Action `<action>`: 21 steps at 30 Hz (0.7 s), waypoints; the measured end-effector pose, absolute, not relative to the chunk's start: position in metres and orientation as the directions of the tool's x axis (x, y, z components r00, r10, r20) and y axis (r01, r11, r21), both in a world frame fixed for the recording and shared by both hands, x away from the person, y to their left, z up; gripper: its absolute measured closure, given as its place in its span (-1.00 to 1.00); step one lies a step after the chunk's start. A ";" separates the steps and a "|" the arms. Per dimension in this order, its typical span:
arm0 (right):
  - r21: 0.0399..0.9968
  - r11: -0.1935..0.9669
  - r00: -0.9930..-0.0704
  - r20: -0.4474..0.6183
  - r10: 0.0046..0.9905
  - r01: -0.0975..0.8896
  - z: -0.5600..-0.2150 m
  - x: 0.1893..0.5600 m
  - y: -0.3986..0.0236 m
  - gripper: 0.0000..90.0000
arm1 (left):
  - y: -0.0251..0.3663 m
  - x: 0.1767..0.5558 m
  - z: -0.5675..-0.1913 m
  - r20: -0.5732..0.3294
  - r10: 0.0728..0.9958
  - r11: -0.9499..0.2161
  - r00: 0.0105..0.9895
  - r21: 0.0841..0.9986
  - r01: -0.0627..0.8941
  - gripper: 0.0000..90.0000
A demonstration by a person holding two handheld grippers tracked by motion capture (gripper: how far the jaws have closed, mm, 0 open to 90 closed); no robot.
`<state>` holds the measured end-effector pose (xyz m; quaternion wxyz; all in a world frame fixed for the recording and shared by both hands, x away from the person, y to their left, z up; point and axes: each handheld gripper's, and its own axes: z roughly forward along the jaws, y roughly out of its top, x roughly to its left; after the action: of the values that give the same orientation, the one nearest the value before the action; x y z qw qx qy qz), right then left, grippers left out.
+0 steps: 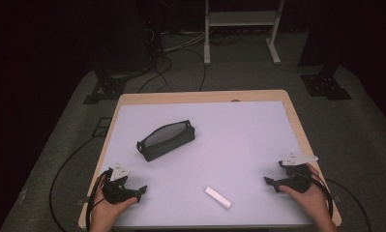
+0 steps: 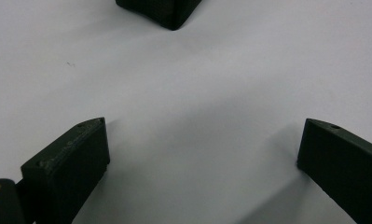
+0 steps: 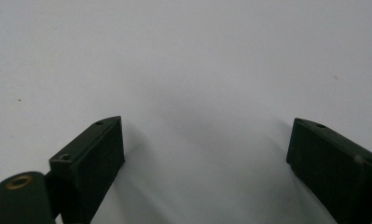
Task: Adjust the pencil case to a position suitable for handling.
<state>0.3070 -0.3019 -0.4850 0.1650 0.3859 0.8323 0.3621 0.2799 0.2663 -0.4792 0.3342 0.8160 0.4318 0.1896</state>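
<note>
Black pouch [image 1: 166, 139] well beyond left gripper's [image 1: 141, 189] fingers [image 2: 67, 163]

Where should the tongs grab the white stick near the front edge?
Pinch the white stick across its narrow width at mid-length, coming straight down. It lies flat and slanted on the mat, so turn the right tongs, which are open, to straddle its long sides.
</note>
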 end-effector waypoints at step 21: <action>0.730 0.439 -0.648 0.006 0.762 0.523 -0.485 0.307 -0.302 -0.78 | 0.266 0.278 -0.466 0.008 0.814 -0.386 0.580 0.754 0.531 -0.47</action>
<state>0.3071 -0.3019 -0.4850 0.1648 0.3860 0.8322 0.3624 0.2778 0.2657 -0.4659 0.3666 0.8098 0.4153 0.1932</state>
